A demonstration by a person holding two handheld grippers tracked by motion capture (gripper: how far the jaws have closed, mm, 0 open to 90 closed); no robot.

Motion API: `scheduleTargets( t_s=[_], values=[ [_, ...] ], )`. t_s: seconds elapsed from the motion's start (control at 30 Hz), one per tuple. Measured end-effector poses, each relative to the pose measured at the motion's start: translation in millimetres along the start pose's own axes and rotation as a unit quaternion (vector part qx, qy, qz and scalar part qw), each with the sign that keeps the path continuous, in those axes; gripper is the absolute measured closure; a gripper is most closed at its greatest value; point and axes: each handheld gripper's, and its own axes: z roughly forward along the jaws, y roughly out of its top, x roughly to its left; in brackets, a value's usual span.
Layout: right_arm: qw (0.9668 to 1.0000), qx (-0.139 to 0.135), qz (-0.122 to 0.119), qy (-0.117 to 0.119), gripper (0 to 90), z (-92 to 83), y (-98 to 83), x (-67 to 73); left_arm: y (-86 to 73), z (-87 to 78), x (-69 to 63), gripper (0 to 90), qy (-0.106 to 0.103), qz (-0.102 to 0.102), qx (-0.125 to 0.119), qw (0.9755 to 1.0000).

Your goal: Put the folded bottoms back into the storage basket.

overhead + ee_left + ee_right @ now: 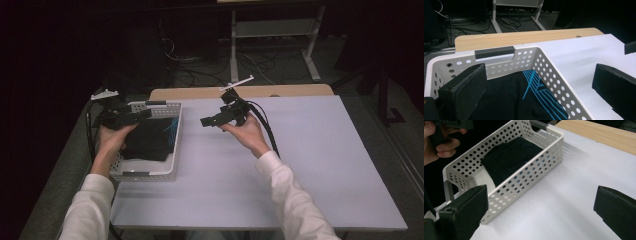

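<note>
basket (176, 145) runs lengthwise front to back, black shirt (150, 140) inside.

High view: above near edge, facing forward and down over table (300, 165). Gripper views: low, close, facing perforated basket (554, 75) from opposite sides, seemingly; shared ground, basket with dark cloth (509, 157).

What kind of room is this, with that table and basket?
Probably a lab or workshop: a bare white-topped table, loose black cables on the floor, and a white metal stand behind.
</note>
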Motion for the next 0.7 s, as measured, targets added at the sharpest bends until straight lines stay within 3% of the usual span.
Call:
scheduleTargets(
  t_s=[0.17, 0.3, 0.7],
  values=[
    [1.0, -0.002, 0.002, -0.008, 0.0, -12.1, -7.6, -10.0, -0.9, 1.6, -7.5, 0.0, -0.003, 0.007, -0.002, 1.0],
    [0.9999, -0.009, -0.002, -0.011, 0.0, -22.1, -13.4, -17.9, -3.0, 3.6, -14.1, 0.0, 0.011, 0.023, -0.005, 0.9997],
    [0.9993, -0.006, 0.005, -0.038, 0.0, -53.8, -31.9, -38.4, -7.9, 14.7, -33.9, 0.0, -0.017, 0.023, -0.018, 0.9994]
  ],
)
